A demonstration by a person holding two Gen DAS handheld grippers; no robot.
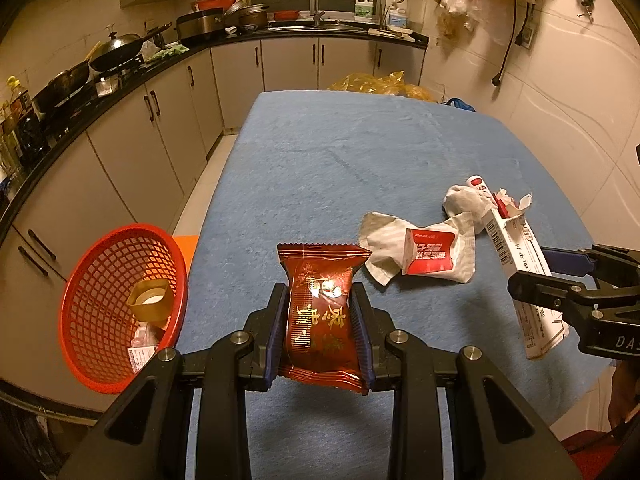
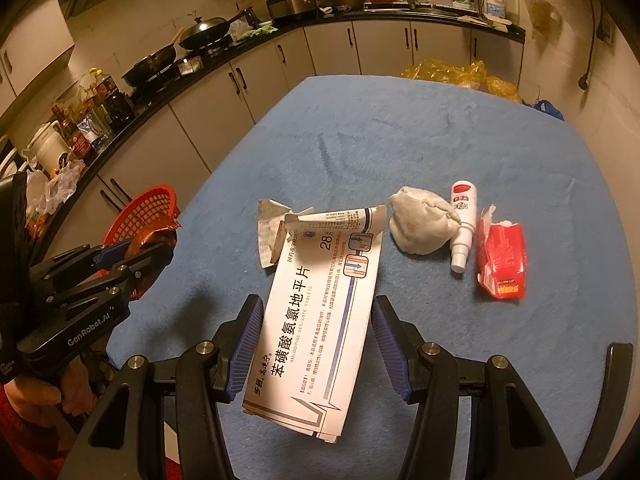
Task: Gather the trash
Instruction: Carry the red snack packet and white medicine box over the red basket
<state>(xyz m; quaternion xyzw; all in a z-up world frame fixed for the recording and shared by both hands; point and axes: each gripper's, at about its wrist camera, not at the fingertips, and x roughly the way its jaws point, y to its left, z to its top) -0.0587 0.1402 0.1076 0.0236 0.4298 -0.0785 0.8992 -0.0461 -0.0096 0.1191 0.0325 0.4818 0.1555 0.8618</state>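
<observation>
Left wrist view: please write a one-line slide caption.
Left hand-held gripper grips a red snack packet over the blue table, beside a red basket.

Blue table cover point(image 1: 340, 152); black counter point(image 1: 120, 80) bearing lidded wok point(image 1: 120, 50), pans, bottles point(image 1: 16, 120); sink faucet point(image 1: 312, 0); beige cabinets point(image 1: 240, 64); yellow bags point(image 2: 452, 72).

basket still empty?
No. In the left wrist view the red basket already holds a yellowish square container and a small white box.
</observation>
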